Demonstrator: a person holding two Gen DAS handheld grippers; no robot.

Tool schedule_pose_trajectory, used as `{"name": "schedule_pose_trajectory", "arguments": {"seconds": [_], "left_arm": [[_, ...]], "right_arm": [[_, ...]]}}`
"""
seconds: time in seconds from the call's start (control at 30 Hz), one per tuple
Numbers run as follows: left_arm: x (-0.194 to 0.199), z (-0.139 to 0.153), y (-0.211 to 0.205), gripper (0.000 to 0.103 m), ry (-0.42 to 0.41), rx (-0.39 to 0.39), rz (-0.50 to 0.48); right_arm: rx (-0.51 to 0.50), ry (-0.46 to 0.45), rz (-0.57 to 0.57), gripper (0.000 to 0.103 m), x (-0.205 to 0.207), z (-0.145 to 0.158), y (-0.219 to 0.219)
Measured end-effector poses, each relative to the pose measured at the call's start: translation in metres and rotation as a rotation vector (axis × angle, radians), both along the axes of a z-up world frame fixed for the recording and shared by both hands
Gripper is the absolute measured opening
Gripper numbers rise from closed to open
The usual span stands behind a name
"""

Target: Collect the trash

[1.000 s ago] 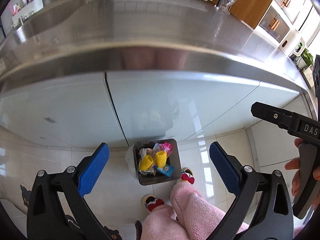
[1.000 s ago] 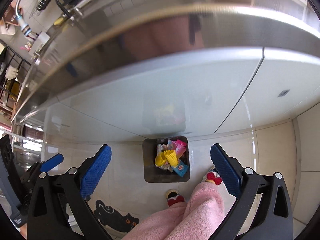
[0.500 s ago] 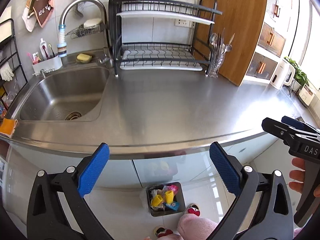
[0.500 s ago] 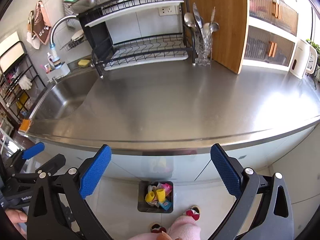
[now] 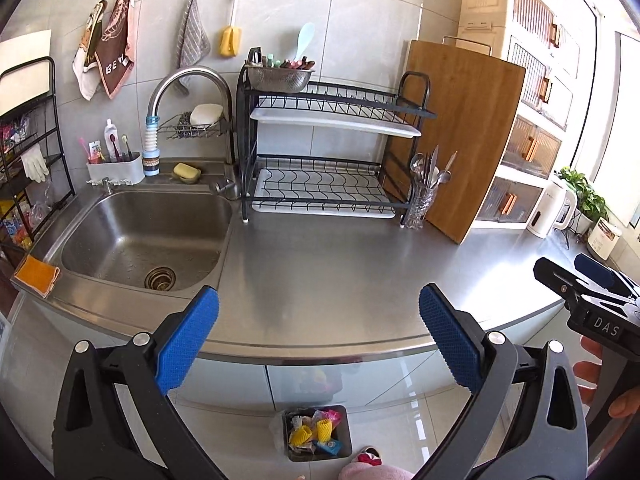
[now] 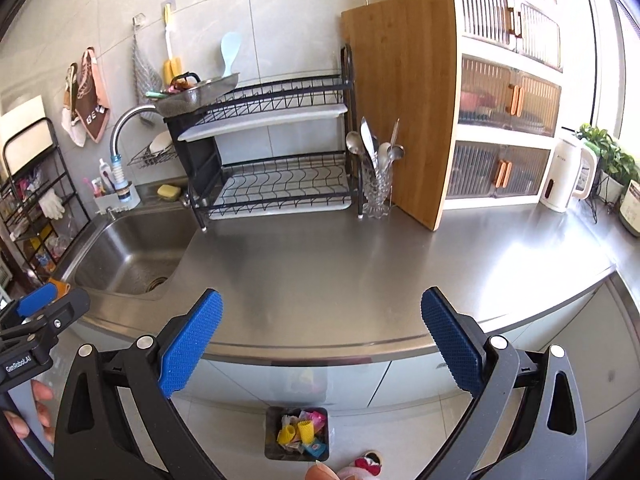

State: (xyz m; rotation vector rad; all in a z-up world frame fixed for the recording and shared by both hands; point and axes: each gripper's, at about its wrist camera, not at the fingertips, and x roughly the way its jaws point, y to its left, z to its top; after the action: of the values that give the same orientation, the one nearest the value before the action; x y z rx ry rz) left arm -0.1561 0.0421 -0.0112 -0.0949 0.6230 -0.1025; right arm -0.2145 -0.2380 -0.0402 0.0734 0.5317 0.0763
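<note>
Both tools are raised above the front edge of the steel countertop (image 5: 340, 264). The left gripper (image 5: 318, 336) stands with jaws spread wide and nothing between the blue pads; the right gripper (image 6: 320, 336) is likewise released and empty.

The task's thing, the trash (image 5: 316, 432), lies in the bin (image 5: 294, 454) on the floor tiles, just in front of the cabinet doors (image 5: 232, 384) and below the counter's edge. It shows as a loose heap: yellow ribbed wrappers, a pink piece, a blue packet. No loose trash is visible on the countertop or in the sink (image 5: 140, 240) in either view.

Risks, as judged from here:
- The task reads as largely done. Remaining items, if any, could be missed, since the shelf rack (image 5: 24, 184) at the far left is crowded and too small to read.
- The bin looks full to its rim (the liner bulges at one side). A further drop from counter height could bounce off the heap onto the tiles.
- The person's slippered foot (image 6: 368, 462) stands just beside the bin and could knock it.
- The two grippers are near each other; a hasty swing could clash them.

Orientation: the bin stands upright, mouth facing up. Its opening is near square, so no long axis can be told. The wrappers lie at mixed angles; their axes cannot be resolved.
</note>
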Motion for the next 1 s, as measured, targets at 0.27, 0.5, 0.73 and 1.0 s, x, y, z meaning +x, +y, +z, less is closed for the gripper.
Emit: {"name": "schedule_pose_trajectory", "arguments": {"seconds": [0.27,0.5,0.73,1.0], "left_arm": [[-0.007,0.026,-0.008,0.095,-0.069,0.011,-0.016],[-0.007,0.027,-0.013,0.095,-0.081,0.022,-0.021],[-0.006,0.025,-0.013,0.095,-0.081,0.023,-0.021],[-0.007,0.024,-0.013,0.095,-0.089,0.018,-0.024]], "right_arm": [[-0.028,-0.070,-0.019,0.100,-0.015,0.027,0.005],[-0.003,-0.089,-0.037,0.100,-0.020,0.034,0.003],[0.010,-0.094,-0.037,0.100,-0.021,0.033,0.004],[0.012,-0.094,-0.040,0.100,-0.020,0.034,0.002]]}}
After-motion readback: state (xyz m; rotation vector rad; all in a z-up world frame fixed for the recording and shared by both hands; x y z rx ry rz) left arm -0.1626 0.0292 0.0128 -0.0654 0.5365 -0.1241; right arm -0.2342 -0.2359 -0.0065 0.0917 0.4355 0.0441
